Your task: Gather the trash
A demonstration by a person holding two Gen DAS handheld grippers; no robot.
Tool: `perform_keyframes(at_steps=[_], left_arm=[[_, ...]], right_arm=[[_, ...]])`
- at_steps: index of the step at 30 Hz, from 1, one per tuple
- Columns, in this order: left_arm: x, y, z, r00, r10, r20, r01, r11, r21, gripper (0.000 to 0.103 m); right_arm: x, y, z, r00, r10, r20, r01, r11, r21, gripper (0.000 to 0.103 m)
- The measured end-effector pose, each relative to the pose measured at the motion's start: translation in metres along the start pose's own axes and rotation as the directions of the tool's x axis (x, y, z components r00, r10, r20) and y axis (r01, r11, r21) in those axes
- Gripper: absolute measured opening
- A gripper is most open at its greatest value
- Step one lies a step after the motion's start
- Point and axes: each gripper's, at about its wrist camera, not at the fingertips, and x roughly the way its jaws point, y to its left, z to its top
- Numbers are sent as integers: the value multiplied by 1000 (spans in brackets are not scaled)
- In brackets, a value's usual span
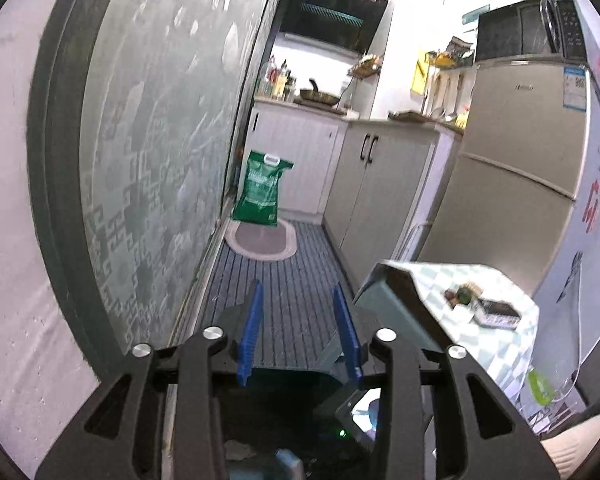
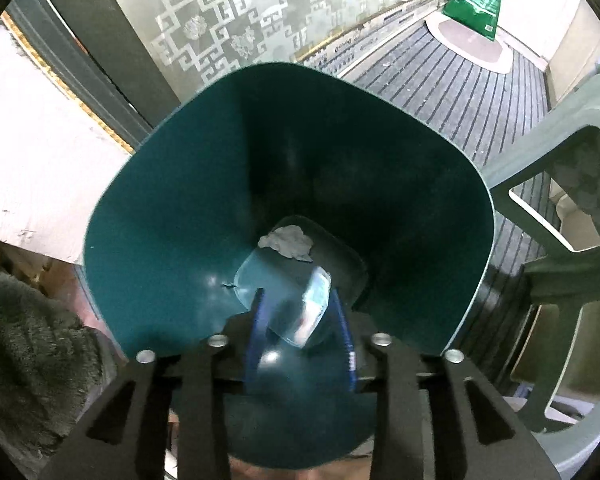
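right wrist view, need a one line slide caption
Right gripper open above the teal bin, a pale wrapper between its fingers, crumpled tissue at the bottom.

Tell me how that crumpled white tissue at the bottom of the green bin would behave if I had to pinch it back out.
The crumpled tissue looks soft and very light, so it would likely squash flat between the fingers rather than resist. Its ragged folds suggest that it could tear or shed. Lying loose on the floor of the green bin, it may slide when nudged.
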Motion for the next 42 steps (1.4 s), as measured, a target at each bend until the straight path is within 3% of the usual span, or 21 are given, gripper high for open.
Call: perform_keyframes(at_steps=[6, 11, 17, 24, 32, 34, 42], left_arm=[[-8, -14, 11, 998, -19, 54, 20, 1000, -9, 49], [-14, -18, 21, 995, -39, 93, 41, 999, -28, 50], [-17, -23, 30, 992, -40, 121, 45, 998, -40, 53], [-11, -44, 30, 992, -48, 115, 52, 998, -25, 58], [14, -91, 20, 994, -103, 37, 101, 994, 51, 67], [22, -106, 16, 992, -123, 5, 123, 989, 78, 73], [53, -146, -2, 972, -201, -123, 215, 970, 114, 80]], right_arm=[[-25, 4, -1, 998, -3, 65, 5, 1000, -28, 37], [-67, 7, 2, 985, 5, 173, 3, 999, -51, 38], [-129, 4, 0, 947, -17, 320, 40, 997, -66, 43], [-193, -23, -15, 887, -100, 452, 123, 992, -22, 53], [-240, -85, -44, 835, -191, 516, 160, 982, 105, 58], [-252, -104, -54, 820, -214, 531, 162, 976, 144, 67], [-286, -168, -91, 775, -297, 558, 162, 947, 279, 76]])
